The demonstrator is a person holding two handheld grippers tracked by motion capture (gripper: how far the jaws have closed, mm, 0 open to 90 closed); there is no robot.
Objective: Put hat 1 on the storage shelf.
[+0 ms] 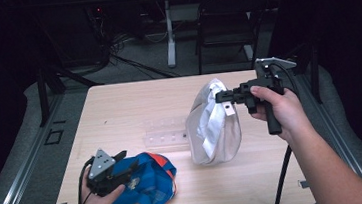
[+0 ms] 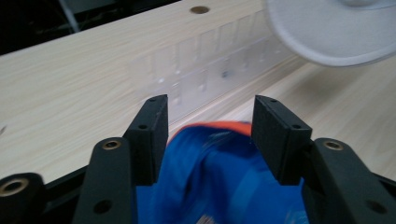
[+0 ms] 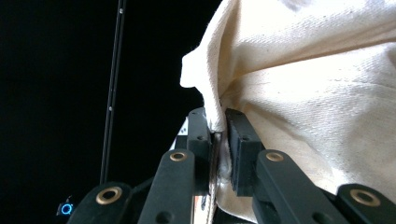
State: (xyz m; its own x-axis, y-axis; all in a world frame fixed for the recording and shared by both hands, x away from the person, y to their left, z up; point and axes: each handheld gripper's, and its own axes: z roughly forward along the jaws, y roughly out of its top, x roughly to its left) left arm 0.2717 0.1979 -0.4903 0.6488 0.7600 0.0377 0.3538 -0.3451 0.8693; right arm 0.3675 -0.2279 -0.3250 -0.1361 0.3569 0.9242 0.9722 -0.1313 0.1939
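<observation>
A white cloth cap (image 1: 214, 129) hangs by its upper edge over the right half of the table, its lower end close to the tabletop. My right gripper (image 1: 218, 97) points left and is shut on that edge. In the right gripper view the jaws (image 3: 215, 114) pinch a fold of the cream fabric (image 3: 317, 93). A blue cap with orange trim (image 1: 151, 182) lies at the front left of the table. My left gripper (image 1: 130, 159) hovers at its left side, open. In the left gripper view the blue cloth (image 2: 219, 177) lies between and below the jaws (image 2: 210, 105).
A clear plastic rack (image 1: 164, 133) lies flat on the wooden table (image 1: 129, 102) between the two caps; it also appears as the clear rack (image 2: 210, 65) ahead of the left jaws. A black chair (image 1: 226, 22) and a white post (image 1: 169, 33) stand behind the table.
</observation>
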